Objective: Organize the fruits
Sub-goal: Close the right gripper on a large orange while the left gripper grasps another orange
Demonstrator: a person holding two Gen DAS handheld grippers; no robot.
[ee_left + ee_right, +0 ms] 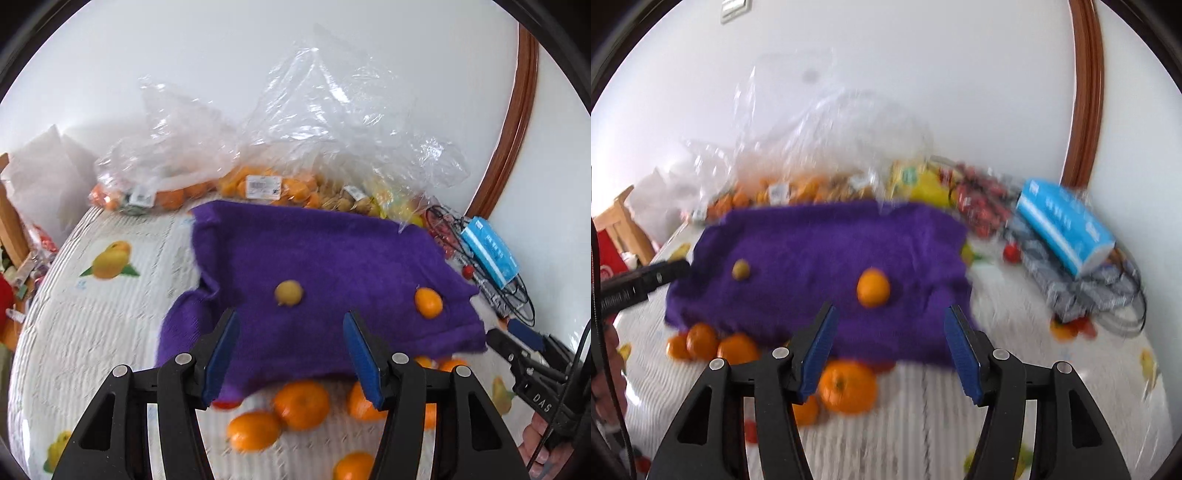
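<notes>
A purple cloth [317, 266] lies on the white fruit-print tablecloth [103, 317]. On it sit a small yellow-green fruit [289, 292] and an orange [428, 303]; in the right wrist view they show as the small fruit [741, 270] and the orange [873, 287] on the cloth [820, 251]. Several loose oranges [301, 403] lie by the cloth's near edge, also in the right wrist view [847, 386]. My left gripper [291, 354] is open and empty above the cloth's near edge. My right gripper [890, 350] is open and empty, near the orange.
Clear plastic bags of fruit [258, 184] stand behind the cloth along the wall. A blue tissue pack [1065, 227] lies on a black wire basket [1108, 295] at the right. Small red fruits [1012, 253] lie near it. A wooden chair [11, 221] is at the left.
</notes>
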